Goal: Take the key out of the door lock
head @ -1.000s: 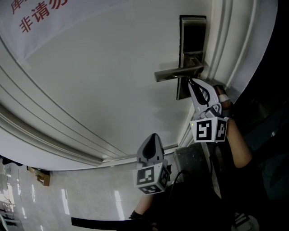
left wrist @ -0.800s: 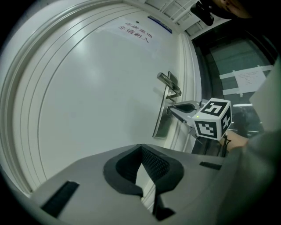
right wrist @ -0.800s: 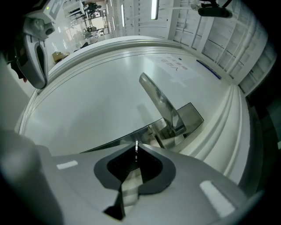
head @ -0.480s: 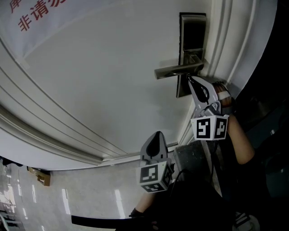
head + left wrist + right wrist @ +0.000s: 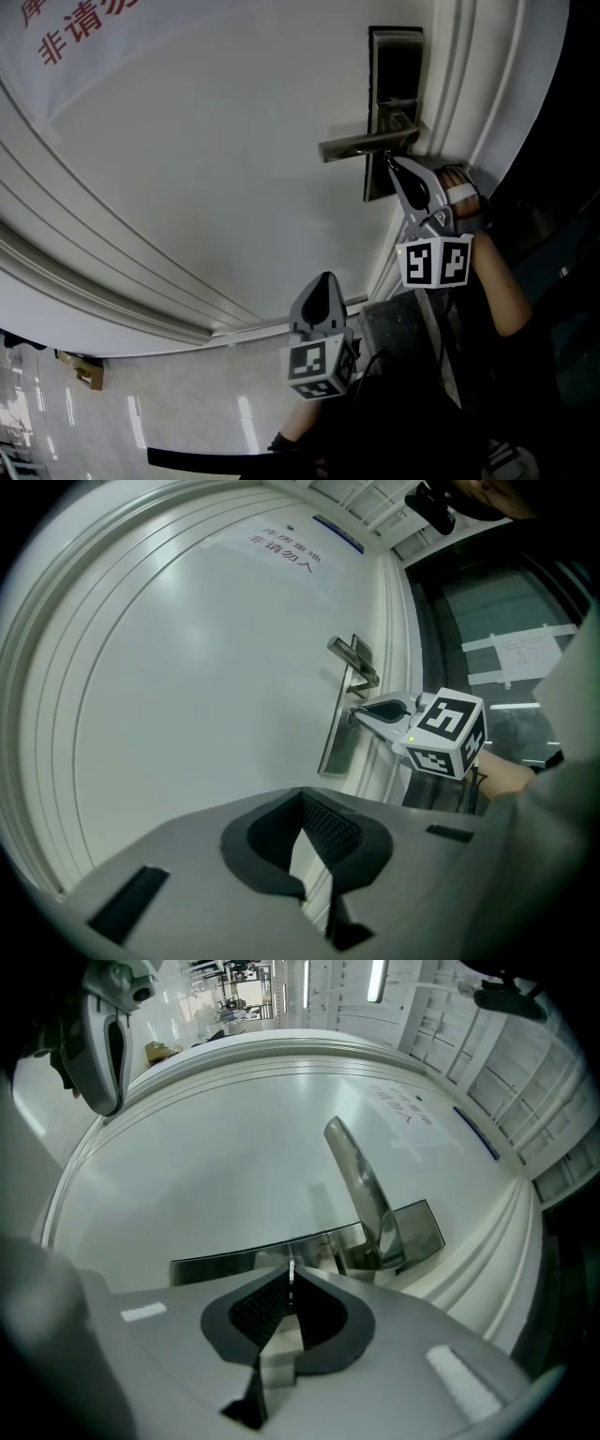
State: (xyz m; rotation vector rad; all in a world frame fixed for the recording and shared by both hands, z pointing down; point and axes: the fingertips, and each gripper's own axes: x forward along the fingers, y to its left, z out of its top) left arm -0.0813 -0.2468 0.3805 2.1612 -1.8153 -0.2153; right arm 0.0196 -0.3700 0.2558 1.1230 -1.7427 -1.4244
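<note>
A white door (image 5: 216, 169) carries a tall metal lock plate (image 5: 394, 66) with a lever handle (image 5: 361, 145). My right gripper (image 5: 392, 161) has its tips against the plate just under the handle. In the right gripper view a thin metal key (image 5: 291, 1274) stands edge-on between the jaws, and my right gripper (image 5: 291, 1283) is shut on it in front of the lock plate (image 5: 225, 1262), with the handle (image 5: 361, 1194) just beyond it. My left gripper (image 5: 323, 286) hangs lower, away from the lock, shut with nothing in it. In the left gripper view my left gripper (image 5: 315, 899) faces the right gripper (image 5: 361, 712).
A notice with red print (image 5: 75, 28) hangs high on the door. Ribbed door-frame mouldings (image 5: 469, 112) run beside the lock. A hand (image 5: 464, 187) holds the right gripper. A cardboard box (image 5: 84, 367) lies on the glossy floor at lower left.
Hardly anything differs. The right gripper stays at the lock plate under the handle. The left gripper has drifted slightly to the right.
</note>
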